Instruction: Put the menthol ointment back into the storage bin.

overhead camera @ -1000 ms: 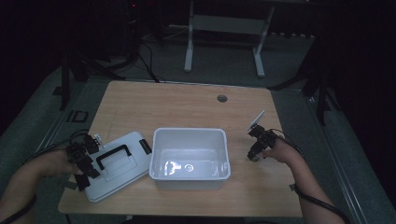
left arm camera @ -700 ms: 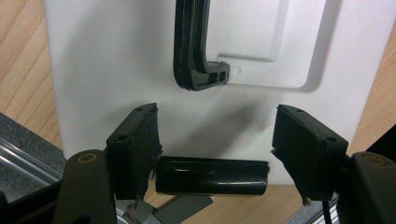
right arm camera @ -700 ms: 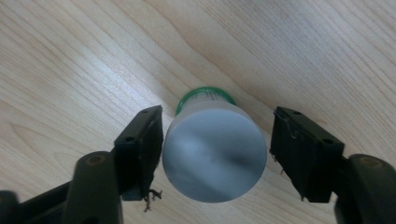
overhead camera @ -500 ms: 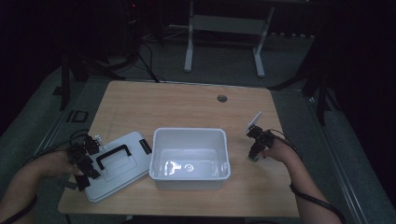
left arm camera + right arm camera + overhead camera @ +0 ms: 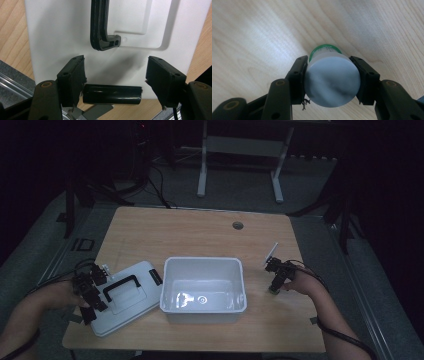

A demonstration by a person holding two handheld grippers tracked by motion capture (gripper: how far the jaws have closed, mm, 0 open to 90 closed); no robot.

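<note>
The far half of the tabletop (image 5: 200, 227) lies bare from left edge to right edge (only a small round hole (image 5: 238, 225) near the far edge). Along the near edge the open white bin (image 5: 203, 289) blocks the middle, with the white lid (image 5: 125, 295) touching its left side toward the near left corner. A bare strip runs between the bin and the right edge.

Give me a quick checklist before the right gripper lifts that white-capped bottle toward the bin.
1. Right gripper shut on the bottle, its jaws having just closed: ok.
2. Both pads on the cap's sides: ok.
3. Bin open on top: ok.
4. Lid lies on the table beside the bin, off the path: ok.
5. Left gripper open over the lid, away from the bin: ok.
6. Grip firm enough to lift: cannot tell.
</note>
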